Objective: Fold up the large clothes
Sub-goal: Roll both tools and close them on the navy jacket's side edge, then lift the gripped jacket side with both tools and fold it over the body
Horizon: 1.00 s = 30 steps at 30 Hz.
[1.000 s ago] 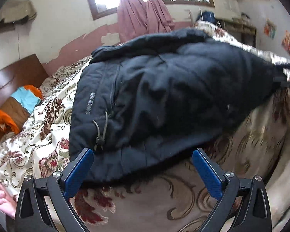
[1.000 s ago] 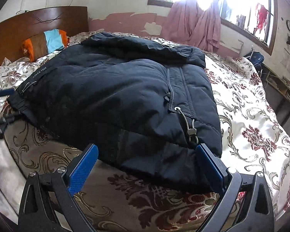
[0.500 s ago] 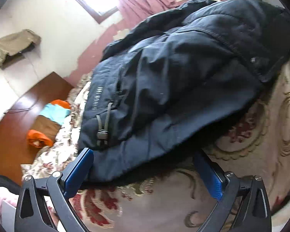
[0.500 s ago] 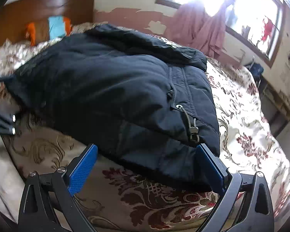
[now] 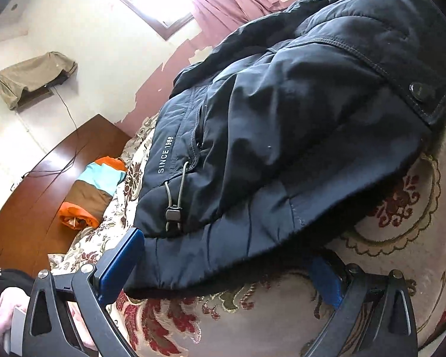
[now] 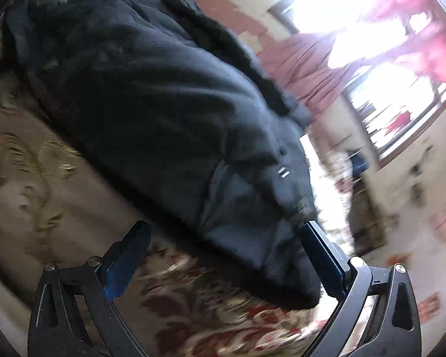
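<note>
Navy padding fills both views: the big jacket lies folded in a bulky heap on the flowered bedspread, its hem nearest the cameras. On the left side, white lettering reads "SINCE 1988" beside a zip, and a drawstring with a toggle hangs at the hem corner. A snap button sits on a stitched tab at upper right. The left gripper is spread wide, its blue pads on either side of the hem edge, the far pad tucked in the shadow under the fabric; nothing is pinched. The right gripper is spread wide too, straddling the jacket's other hem corner with nothing clamped. That view is blurred, so finer contact is hard to call. Over by the wooden headboard lies a striped orange, brown and turquoise pillow. Pink curtains hang at the bright window.
</note>
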### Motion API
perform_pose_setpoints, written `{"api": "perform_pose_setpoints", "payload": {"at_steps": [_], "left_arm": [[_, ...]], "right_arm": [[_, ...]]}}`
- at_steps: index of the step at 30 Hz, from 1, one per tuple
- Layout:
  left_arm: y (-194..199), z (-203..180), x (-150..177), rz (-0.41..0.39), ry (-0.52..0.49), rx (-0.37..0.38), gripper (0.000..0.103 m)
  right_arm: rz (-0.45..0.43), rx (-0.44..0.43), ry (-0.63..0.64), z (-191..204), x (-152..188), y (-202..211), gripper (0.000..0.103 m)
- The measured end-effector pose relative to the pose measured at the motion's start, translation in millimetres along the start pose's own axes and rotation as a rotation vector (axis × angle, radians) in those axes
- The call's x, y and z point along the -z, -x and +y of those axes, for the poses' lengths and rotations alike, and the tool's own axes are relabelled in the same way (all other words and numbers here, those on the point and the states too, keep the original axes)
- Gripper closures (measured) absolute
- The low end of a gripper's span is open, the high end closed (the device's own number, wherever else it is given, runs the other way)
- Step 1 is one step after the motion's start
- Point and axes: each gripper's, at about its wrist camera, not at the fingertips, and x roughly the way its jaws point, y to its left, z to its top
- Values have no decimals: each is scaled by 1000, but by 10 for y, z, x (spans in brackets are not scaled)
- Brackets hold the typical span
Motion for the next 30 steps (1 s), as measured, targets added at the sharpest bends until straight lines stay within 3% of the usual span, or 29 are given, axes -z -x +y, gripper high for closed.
{"api": "perform_pose_setpoints", "payload": {"at_steps": [3,9,11,15,17,22,24,26,28,30], "left_arm": [[-7,18,10,4,13,1,0],[9,-3,34,-4,6,-5,0],[5,-7,44,-10,0,-10,0],[48,-56,31,-33,-21,-21,0],[76,-81,23,-49,-39,-37,0],[109,-92,16,-72,-60,-35,1],[108,-82,9,-72,-58,-40,13],[96,-43,-9,-70,-53,-54,40],[89,30,-42,-73,-38,-63,55],[104,144,-83,-88,2,-47,60]], "right_arm": [[-62,97,-7,-27,-75,51,4],[-180,-18,-153,-391,-197,242,7],[-193,-89,-194,-480,-213,286,24],[-192,-220,-272,-642,-217,238,45],[-192,-281,-324,-805,-99,147,63],[-214,-387,-487,-1129,-125,-10,76],[-229,-403,-522,-1200,-132,-65,79],[-238,-397,-520,-1224,-114,-94,81],[-239,-393,-511,-1212,-116,-141,81],[-231,-388,-510,-1162,-49,-149,81]]}}
